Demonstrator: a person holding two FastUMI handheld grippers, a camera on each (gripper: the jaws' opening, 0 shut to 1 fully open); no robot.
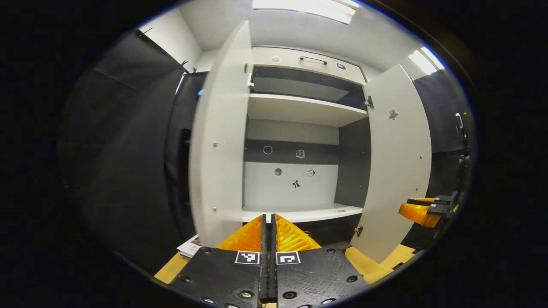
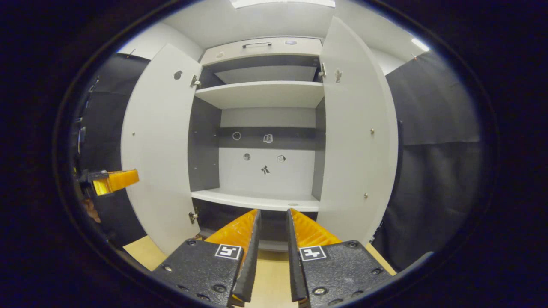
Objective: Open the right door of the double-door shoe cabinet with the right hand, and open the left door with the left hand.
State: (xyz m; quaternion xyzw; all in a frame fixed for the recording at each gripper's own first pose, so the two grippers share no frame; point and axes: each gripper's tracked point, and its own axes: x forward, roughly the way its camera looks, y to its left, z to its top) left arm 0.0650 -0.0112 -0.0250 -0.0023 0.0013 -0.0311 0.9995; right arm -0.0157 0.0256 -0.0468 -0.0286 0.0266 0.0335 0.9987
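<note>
Both doors, left door and right door, swung open; left gripper closed empty, right gripper narrowly parted.

Around me in the booth

Black cloth wall hangs on both sides, a bright ceiling light glows above me, and pale wooden floor lies below.

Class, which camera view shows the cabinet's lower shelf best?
The right gripper view: the lower shelf runs unbroken between both open doors. In the left gripper view the shelf is partly covered by the left gripper, whose fingers rise in front of its middle.
</note>
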